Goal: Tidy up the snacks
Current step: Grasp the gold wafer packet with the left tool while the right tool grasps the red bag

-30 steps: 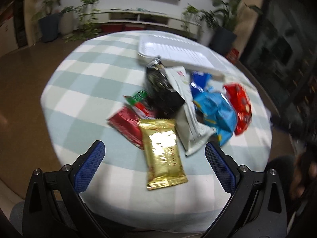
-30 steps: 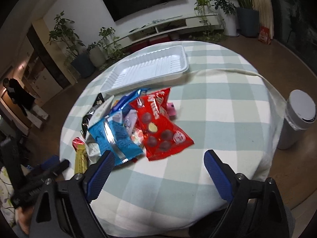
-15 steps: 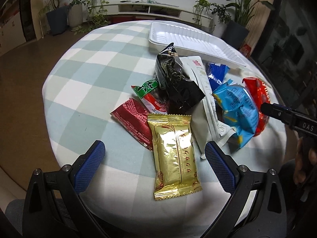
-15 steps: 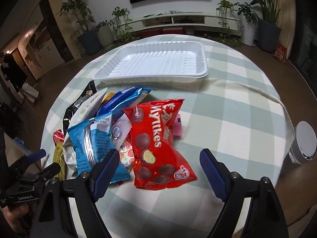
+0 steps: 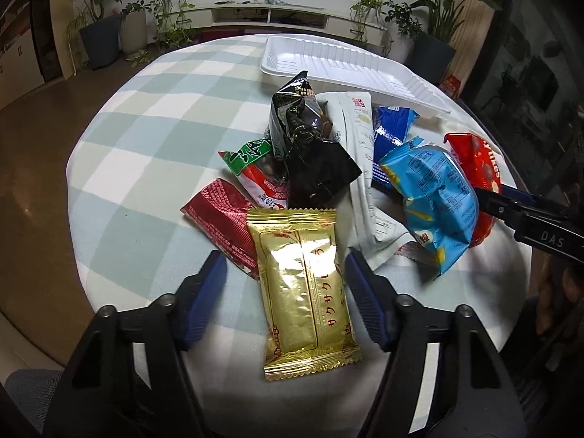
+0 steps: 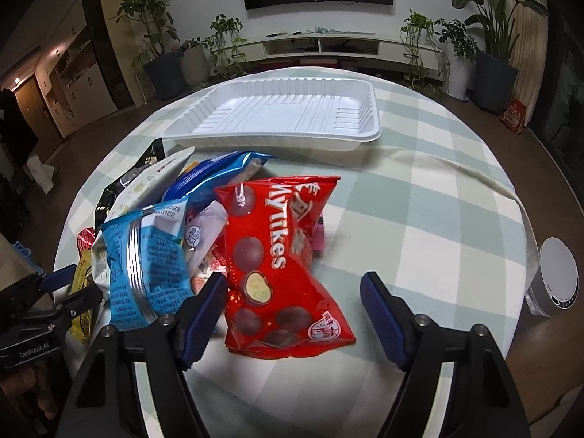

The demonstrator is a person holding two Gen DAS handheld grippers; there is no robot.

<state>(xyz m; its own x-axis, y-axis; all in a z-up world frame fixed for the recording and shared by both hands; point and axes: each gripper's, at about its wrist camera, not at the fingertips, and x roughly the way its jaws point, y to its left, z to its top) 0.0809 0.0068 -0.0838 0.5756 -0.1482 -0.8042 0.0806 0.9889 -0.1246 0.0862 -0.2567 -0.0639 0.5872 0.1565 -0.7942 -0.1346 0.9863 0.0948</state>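
- The gold pack lay flat on the cloth between the fingers of my left claw, its near end reaching back under the claw and its far end overlapping the dark red pack.
- I judged it light, thin and slick in its foil, a crisp wafer inside that a hard pinch could crack; the long edges at mid-length looked the best hold, pads closing gently across its width.
- My left claw stood spread, touching nothing that I could see.
- The red bag sat between the pads of my right claw, puffed and soft, likely to slide; I judged a pinch across its lower half safest.
- My right claw was likewise spread, holding nothing.
- Ahead of both claws lay the rest of the heap, and beyond it the white tray, nothing in it, at the far side of the table.
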